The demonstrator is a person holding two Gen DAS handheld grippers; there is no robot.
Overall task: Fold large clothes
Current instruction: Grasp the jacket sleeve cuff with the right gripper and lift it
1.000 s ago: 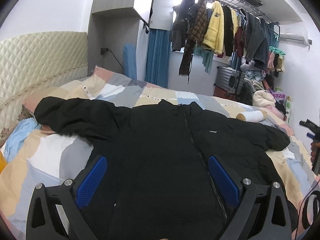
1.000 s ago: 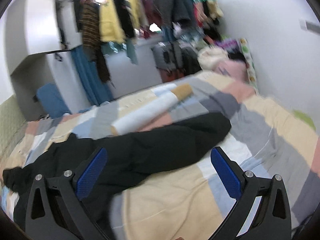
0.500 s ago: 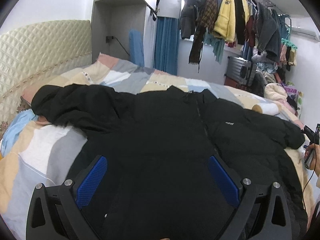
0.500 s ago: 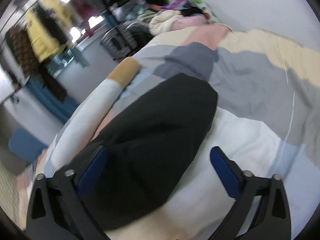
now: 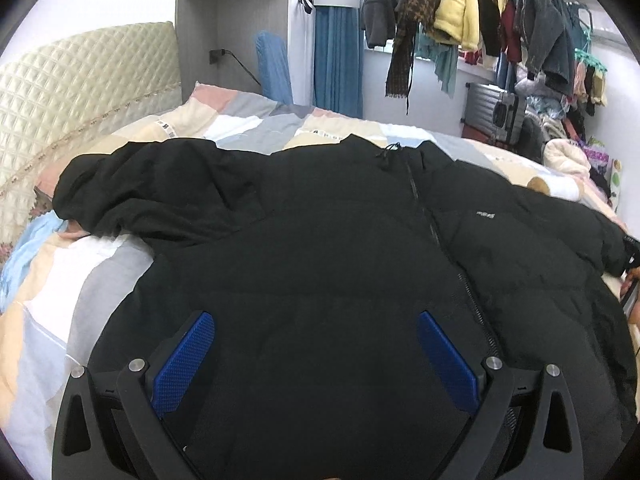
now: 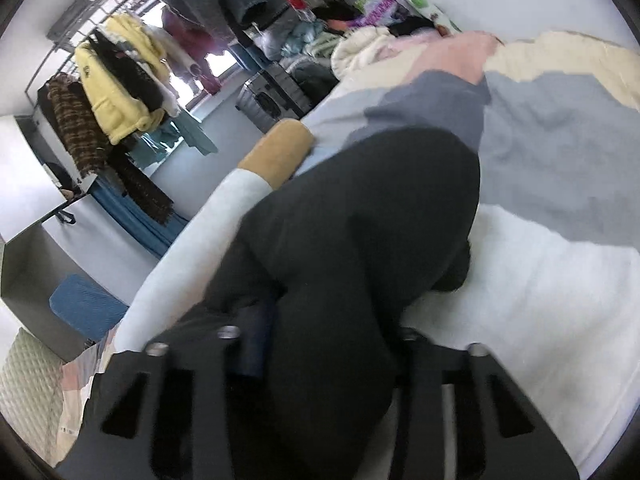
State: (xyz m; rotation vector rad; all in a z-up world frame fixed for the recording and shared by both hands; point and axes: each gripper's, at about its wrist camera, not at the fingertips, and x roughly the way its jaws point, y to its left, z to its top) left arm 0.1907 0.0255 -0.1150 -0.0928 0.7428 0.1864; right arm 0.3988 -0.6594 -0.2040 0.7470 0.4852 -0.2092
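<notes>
While one big black jacket lies flat on the bed, both claws come in to fold it.

Left view: the left claw hangs wide open over the near middle of the jacket, holding nothing. One sleeve goes far left, one goes right. Right view: the right claw has just been closing, and the right sleeve sits pinched between its jaws. Hold it tight and lift it gently across the jacket.

Home bedroom, quilted headboard, patchwork bedspread, hanging clothes
</notes>
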